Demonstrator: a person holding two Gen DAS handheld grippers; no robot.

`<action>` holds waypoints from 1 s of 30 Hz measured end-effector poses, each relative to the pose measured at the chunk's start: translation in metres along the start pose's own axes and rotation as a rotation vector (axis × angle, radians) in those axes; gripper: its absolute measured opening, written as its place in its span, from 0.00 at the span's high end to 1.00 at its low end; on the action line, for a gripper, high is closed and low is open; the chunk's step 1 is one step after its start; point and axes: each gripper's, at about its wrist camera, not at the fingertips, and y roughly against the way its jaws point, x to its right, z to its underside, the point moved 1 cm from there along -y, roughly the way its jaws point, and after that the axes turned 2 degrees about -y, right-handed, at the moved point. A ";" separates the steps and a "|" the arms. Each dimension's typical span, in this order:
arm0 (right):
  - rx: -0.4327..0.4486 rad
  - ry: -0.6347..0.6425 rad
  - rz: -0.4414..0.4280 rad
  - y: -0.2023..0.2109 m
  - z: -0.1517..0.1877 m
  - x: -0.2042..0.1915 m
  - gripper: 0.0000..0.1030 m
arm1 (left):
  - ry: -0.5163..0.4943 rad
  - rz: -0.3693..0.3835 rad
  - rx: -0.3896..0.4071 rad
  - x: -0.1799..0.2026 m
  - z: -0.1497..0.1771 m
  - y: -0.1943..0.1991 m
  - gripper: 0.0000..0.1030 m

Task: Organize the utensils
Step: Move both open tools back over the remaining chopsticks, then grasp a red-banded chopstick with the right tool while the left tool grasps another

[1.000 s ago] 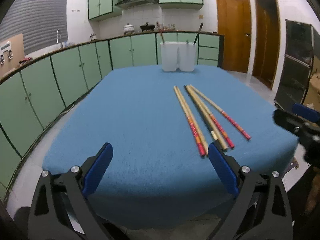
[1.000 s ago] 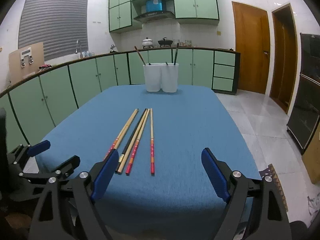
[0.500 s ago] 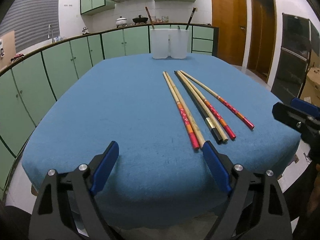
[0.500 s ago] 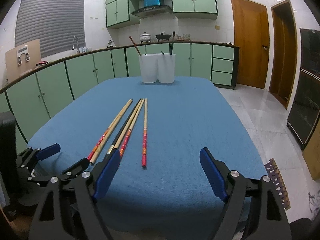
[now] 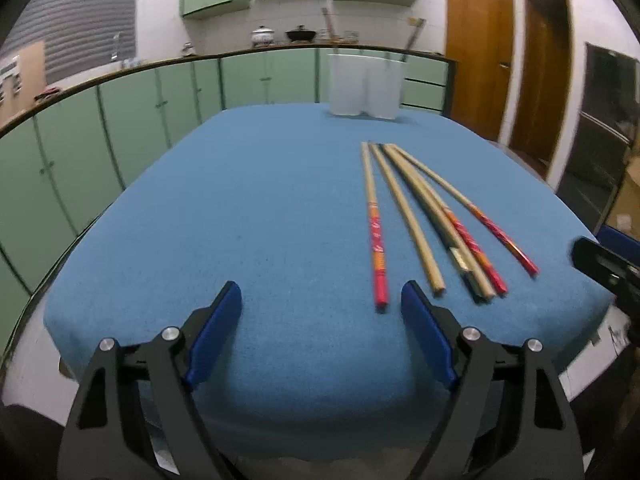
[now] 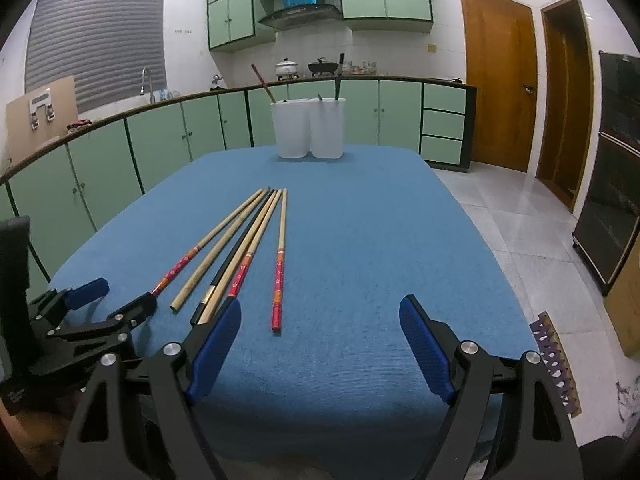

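Several long chopsticks, some with red ends and one dark, lie side by side on the blue-covered table. Two white holders stand at the far edge with a few sticks in them. My left gripper hovers at the near edge, its jaws closing on nothing; the leftmost red-ended chopstick ends just by its right pad. My right gripper is also closing, with the near end of the rightmost chopstick lying between its fingers in view, untouched.
Green kitchen cabinets curve around the left and back of the table. Wooden doors and a dark appliance stand to the right, beyond tiled floor. The left half of the cloth is bare.
Both grippers have sunk a little toward the near ends of the chopsticks, and both pairs of jaws have narrowed. The chopsticks and holders have not moved.
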 end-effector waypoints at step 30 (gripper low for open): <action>-0.049 -0.057 0.094 -0.043 0.011 0.027 0.91 | 0.034 0.005 0.023 0.002 -0.008 -0.012 0.82</action>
